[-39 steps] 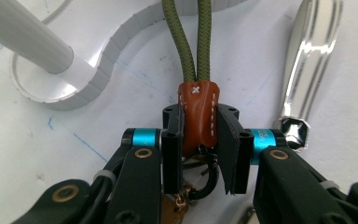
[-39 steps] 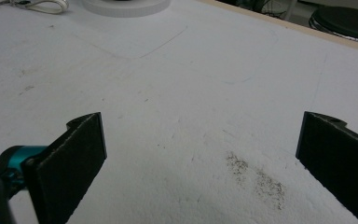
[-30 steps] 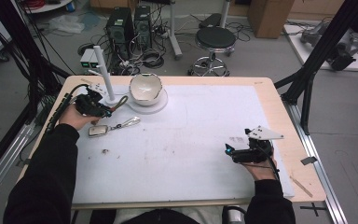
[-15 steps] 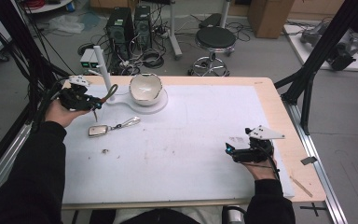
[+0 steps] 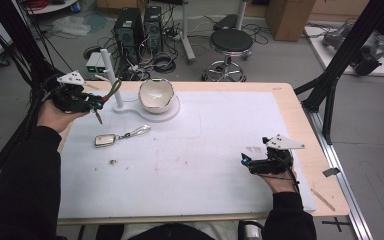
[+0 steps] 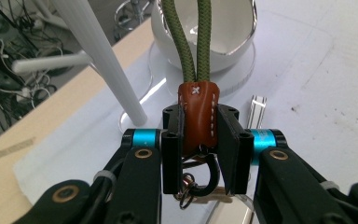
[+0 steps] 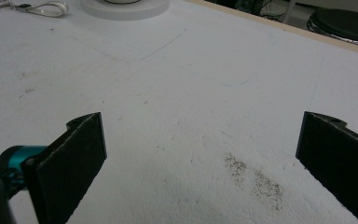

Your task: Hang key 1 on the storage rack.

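At the far left corner of the table point(image 5: 280, 100), the left gripper point(image 5: 98, 101) is held above the surface in the person's left hand point(image 5: 55, 115), its jaws pinching a brown leather tab point(image 6: 197, 116) from both sides. Two strands of green cord point(image 6: 190, 42) run out of the top of that tab and away from the gripper, and in the high view the cord loops up toward the white post point(image 5: 111, 77) just beside it. Below the tab, between the jaws, a dark metal clip and a small ring point(image 6: 200, 179) hang from the leather. The white post rises from a flat white base point(image 5: 152, 111), and a white bowl point(image 5: 156, 94) sits on the round part of that base, just right of the post. Nearer on the white mat point(image 5: 190, 165), well apart from the left gripper, lies a silver key fob with a pale strap point(image 5: 121, 136), flat on the surface. A small dark speck point(image 5: 112, 162) lies on the mat nearer still. The right gripper point(image 5: 244, 161) sits low at the near right of the table, held in the person's right hand point(image 5: 279, 177) and pointing left across the mat; its jaws are spread wide with nothing between them but bare mat, which carries a smudge of dark grit point(image 7: 254, 177) just ahead of them
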`<state>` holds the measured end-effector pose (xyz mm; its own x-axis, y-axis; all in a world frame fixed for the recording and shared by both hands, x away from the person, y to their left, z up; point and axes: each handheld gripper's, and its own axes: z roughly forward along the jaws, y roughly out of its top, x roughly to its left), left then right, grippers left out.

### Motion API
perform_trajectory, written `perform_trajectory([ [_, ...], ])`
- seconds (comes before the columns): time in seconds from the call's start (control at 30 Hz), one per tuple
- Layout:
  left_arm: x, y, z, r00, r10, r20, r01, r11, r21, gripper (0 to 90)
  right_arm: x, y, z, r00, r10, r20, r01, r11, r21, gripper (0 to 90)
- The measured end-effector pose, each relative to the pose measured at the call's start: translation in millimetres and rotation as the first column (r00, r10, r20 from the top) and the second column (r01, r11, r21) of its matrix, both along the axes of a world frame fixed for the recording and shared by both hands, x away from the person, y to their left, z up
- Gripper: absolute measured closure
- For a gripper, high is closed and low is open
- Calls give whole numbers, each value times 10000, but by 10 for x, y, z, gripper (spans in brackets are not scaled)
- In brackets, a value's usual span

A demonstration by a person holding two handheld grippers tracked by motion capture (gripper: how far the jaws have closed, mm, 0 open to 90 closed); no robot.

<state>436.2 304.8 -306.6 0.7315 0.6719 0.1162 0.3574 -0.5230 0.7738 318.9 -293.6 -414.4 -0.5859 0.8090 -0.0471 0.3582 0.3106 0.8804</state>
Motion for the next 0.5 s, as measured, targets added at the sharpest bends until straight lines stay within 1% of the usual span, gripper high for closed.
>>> perform_trajectory([
  [0.03,0,0,0,10000,0,0,0,10000,0,726,0,0,0,10000,0,0,0,10000,0,7],
  [0.07,-7,8,36,10000,26,38,-26,10000,16,726,-1,2,-1,10000,6,-52,-6,10000,6,7],
  [0.23,-23,34,178,9995,57,295,-61,9999,155,726,3,1,-3,10000,-11,-35,11,10000,-14,7],
  [0.3,-24,42,202,9994,67,340,-70,9999,105,726,7,-1,-3,10000,-2,17,2,10000,-20,7],
  [0.4,-24,66,286,9987,209,456,-217,9996,170,726,7,-1,-4,10000,-16,7,16,10000,-17,7],
  [0.5,-16,83,333,9983,269,526,-283,9993,249,726,8,-1,-5,10000,-9,11,9,10000,-26,6],
])
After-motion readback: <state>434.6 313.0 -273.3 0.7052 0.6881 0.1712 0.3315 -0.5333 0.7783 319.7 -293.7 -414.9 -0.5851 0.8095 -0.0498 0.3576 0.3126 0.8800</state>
